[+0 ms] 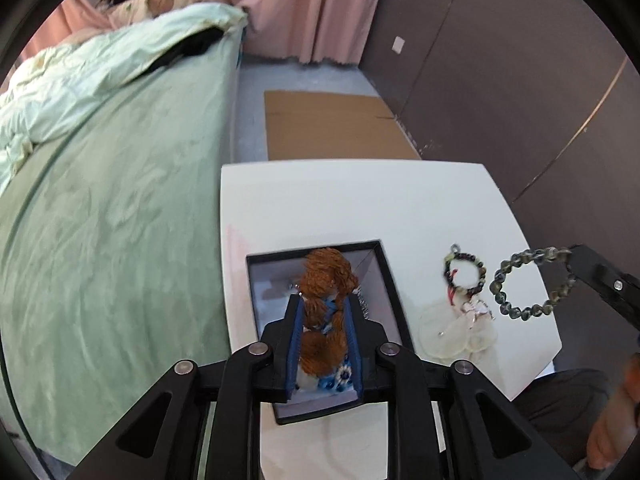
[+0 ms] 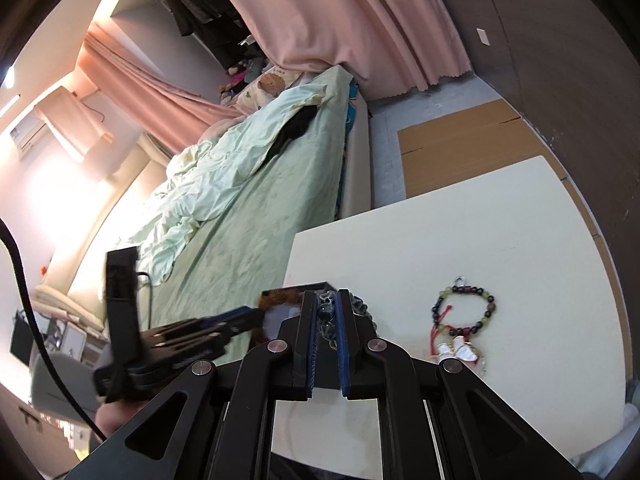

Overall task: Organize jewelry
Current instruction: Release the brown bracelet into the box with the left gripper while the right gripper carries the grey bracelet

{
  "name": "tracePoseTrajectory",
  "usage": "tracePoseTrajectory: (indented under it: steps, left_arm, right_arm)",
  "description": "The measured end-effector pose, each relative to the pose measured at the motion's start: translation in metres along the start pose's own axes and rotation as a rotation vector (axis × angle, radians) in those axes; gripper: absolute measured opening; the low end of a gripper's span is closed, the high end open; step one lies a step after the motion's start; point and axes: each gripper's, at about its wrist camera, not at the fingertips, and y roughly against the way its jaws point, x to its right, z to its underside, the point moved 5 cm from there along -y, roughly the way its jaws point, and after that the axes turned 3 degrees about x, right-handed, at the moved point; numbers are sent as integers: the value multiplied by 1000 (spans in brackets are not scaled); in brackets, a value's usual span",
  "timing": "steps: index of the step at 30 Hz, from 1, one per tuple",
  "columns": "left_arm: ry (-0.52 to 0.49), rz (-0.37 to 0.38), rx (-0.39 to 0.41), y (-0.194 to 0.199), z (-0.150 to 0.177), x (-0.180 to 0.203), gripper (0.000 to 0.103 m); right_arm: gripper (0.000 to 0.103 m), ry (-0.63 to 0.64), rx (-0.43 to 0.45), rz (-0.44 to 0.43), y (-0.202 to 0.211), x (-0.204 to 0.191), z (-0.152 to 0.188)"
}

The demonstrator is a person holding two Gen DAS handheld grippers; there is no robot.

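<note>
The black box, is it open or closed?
Open. The black box has no lid on; its pale inside shows, and the left gripper holds a fuzzy brown piece over it.

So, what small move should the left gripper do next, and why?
Probably open and release. The left gripper is shut on the brown yarn doll charm, which already hangs over the open black jewelry box on the white table. The right gripper holds the grey bead bracelet apart, so nothing blocks it.

White table (image 1: 360, 208), open black box (image 1: 394, 280), beaded bracelet (image 1: 466, 274)
</note>
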Motion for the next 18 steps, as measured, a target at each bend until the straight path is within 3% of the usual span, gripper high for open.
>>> tracePoseTrajectory:
  steps: [1, 3, 4, 11, 18]
  left_arm:
    - [10, 8, 7, 3, 0, -3, 38]
    - [30, 22, 35, 12, -2, -7, 66]
    - [42, 22, 65, 20, -3, -11, 70]
    - [77, 12, 141, 53, -5, -35, 71]
    - [103, 4, 164, 70, 0, -57, 71]
  right_arm:
    - [10, 4, -3, -8, -1, -4, 1]
    - [10, 8, -11, -20, -5, -10, 3]
    - [10, 7, -15, -26, -8, -13, 4]
    - [10, -18, -56, -74, -32, -29, 12]
    - [10, -41, -81, -118, -59, -46, 16]
